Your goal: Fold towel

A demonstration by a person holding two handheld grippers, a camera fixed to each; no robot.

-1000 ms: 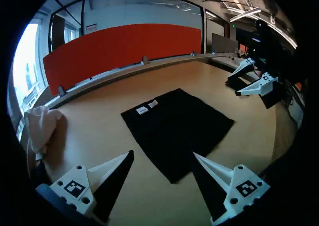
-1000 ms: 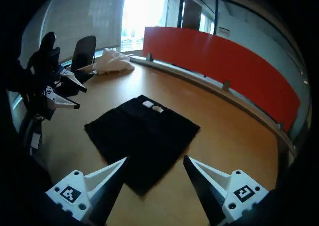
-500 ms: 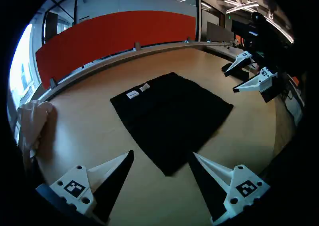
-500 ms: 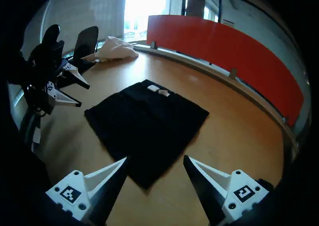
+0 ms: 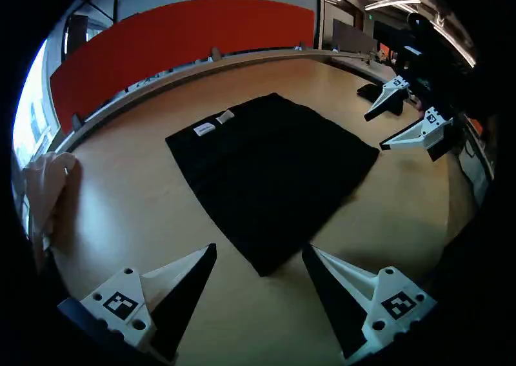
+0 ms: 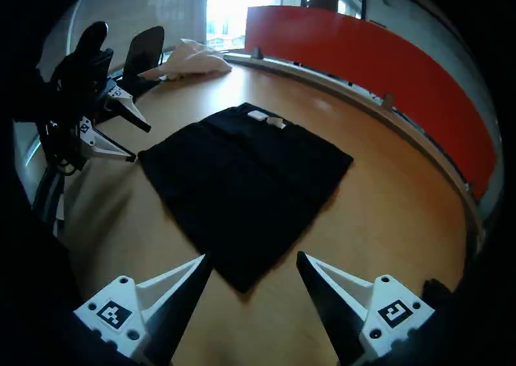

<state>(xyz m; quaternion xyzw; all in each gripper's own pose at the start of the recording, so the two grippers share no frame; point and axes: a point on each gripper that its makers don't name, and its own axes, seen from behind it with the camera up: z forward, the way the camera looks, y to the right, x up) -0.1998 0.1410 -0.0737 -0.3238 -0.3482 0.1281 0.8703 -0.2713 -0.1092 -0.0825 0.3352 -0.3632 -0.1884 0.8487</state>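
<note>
A black towel (image 5: 271, 166) lies flat on the wooden table (image 5: 135, 192), with two white labels (image 5: 205, 129) at its far edge. My left gripper (image 5: 258, 266) hovers open above the towel's near corner, fingers spread to either side of it. In the right gripper view the same towel (image 6: 242, 172) spreads out ahead, and my right gripper (image 6: 253, 269) is open above its nearest corner. Each view catches the other gripper farther off: the right gripper (image 5: 409, 117) at the towel's right side, the left gripper (image 6: 106, 124) at its left side, both open.
A light-coloured cloth (image 5: 42, 185) lies bunched at the table's far end, seen too as a pale heap (image 6: 190, 56). A long red partition (image 5: 187, 40) runs along the table's back edge. Dark office chairs (image 6: 138, 59) stand by the window.
Both grippers have tipped downward and come closer to the towel, which now sits larger and higher in each view. Both stay open.
</note>
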